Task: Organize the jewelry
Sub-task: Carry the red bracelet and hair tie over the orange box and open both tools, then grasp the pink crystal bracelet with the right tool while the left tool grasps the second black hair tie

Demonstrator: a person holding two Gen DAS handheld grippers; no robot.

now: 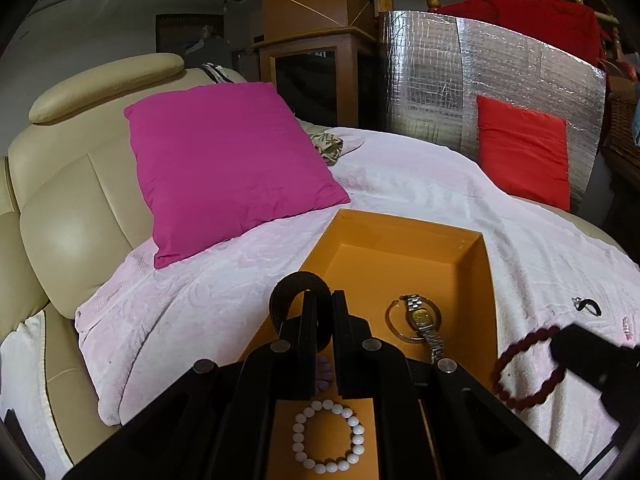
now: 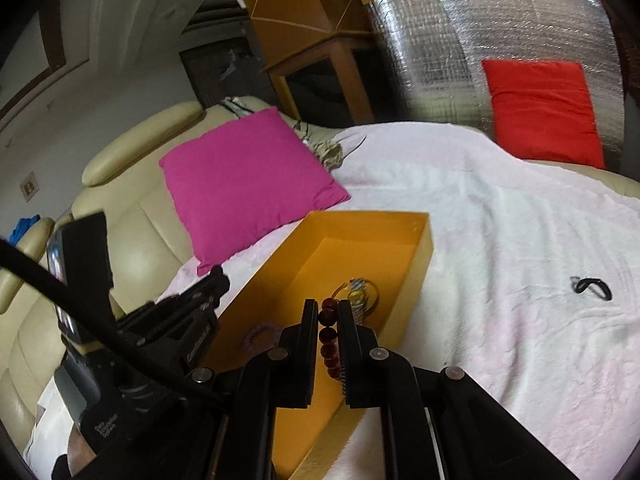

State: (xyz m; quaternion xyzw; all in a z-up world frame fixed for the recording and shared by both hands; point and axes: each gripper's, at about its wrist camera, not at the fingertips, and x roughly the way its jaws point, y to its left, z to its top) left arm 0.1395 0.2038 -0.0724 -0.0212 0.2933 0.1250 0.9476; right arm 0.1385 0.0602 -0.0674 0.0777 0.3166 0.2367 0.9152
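Note:
An open orange box [image 1: 404,236] lies on a pale pink blanket. In it are a gold-faced metal watch [image 1: 422,318] over a thin hoop, a white bead bracelet [image 1: 329,437] and a lilac bead bracelet [image 2: 262,336]. My left gripper [image 1: 320,304] is shut on a black band [image 1: 290,290], held over the box's left side. My right gripper [image 2: 329,312] is shut on a dark red bead bracelet [image 2: 329,340], held over the box's right wall [image 2: 424,256]; it also shows in the left wrist view [image 1: 524,364].
A small black clip [image 2: 592,285] lies on the blanket [image 2: 500,220] to the right of the box. A magenta cushion [image 1: 228,164] leans on the beige sofa back [image 1: 68,208]. A red cushion [image 1: 524,150] stands before a silver foil panel.

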